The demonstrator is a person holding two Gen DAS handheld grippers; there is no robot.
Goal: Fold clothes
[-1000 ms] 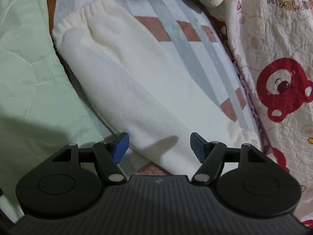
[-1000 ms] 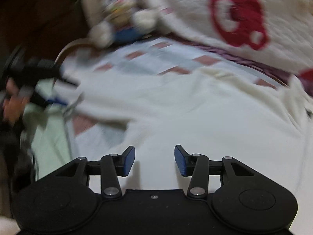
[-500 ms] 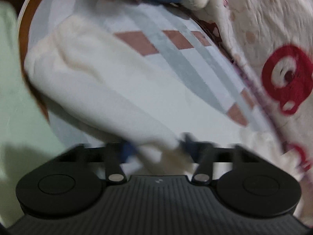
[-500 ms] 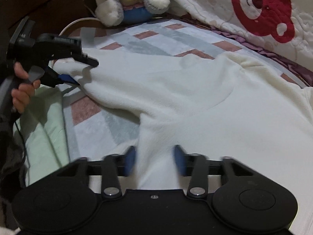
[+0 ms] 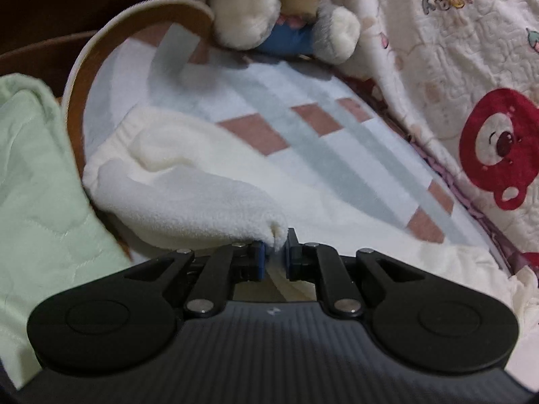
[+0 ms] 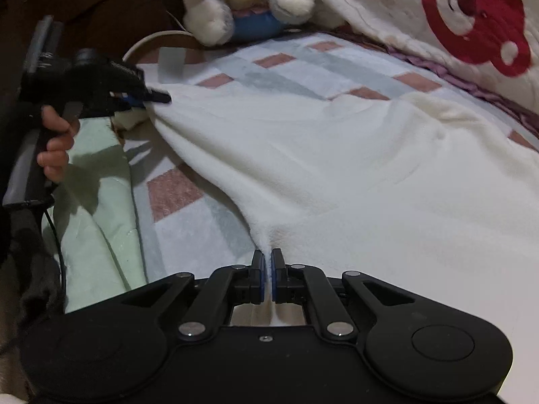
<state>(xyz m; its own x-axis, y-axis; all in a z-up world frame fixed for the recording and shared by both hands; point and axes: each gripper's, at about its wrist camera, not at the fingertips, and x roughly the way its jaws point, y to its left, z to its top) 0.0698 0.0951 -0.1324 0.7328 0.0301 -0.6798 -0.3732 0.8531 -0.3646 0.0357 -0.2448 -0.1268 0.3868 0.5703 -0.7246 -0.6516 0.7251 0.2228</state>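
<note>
Both pinches are on. My left gripper [image 5: 274,249] has just been closing and now clamps a fold of the sleeve [image 5: 188,202] of the cream fleece garment [image 6: 353,168], which lies spread on the checked bed cover [image 5: 303,155], sleeve towards the bed's head-end corner by the plush toy [image 5: 283,10]. My right gripper [image 6: 268,269] has just closed on the fleece at the near edge. A second ago both stood apart; I judge the fold-over can start

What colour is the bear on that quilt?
Red, with a white muzzle; the bear shows best in the left wrist view.
</note>
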